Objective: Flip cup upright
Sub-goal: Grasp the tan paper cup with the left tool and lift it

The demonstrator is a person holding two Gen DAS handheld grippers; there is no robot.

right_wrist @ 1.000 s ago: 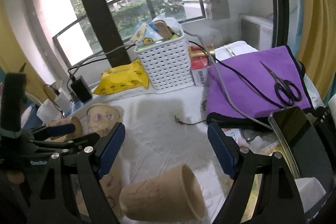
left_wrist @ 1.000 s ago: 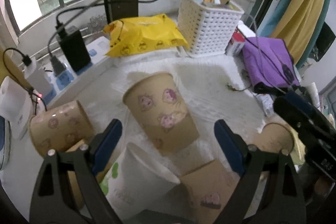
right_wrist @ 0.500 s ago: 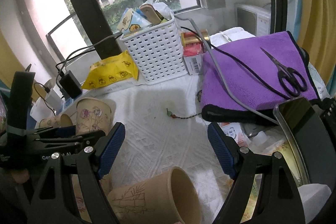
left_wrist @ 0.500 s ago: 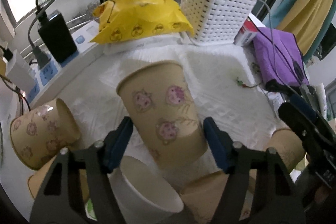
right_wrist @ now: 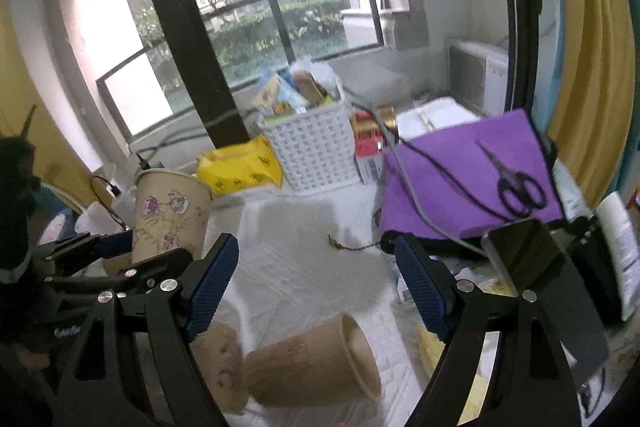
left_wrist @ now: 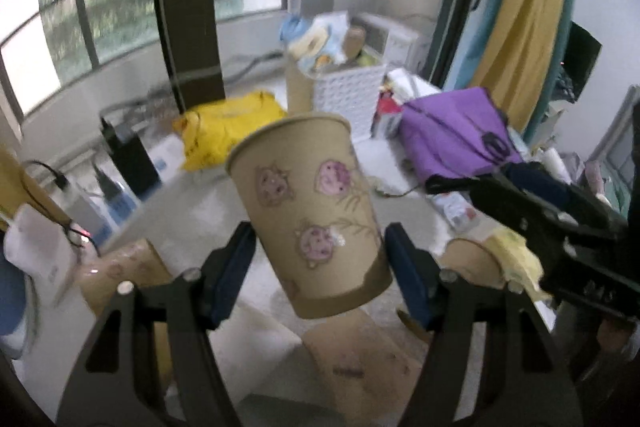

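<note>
Between the blue pads of the left gripper (left_wrist: 318, 255) sits the flowered paper cup (left_wrist: 308, 211), clamped near its base, rim up and tilted. Level it before lowering onto the white cloth (right_wrist: 304, 267) ahead. Beyond, the right gripper (right_wrist: 316, 281) is spread wide, empty.

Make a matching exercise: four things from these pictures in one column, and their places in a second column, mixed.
Things:
1. flowered cup
2. scissors
3. plain cup
4. white basket

Places:
A. on the purple cloth
B. lying on its side on the white mat
C. right of the yellow bag
D. in the left gripper

Pairs: 1-D, 2-A, 3-B, 4-C
</note>
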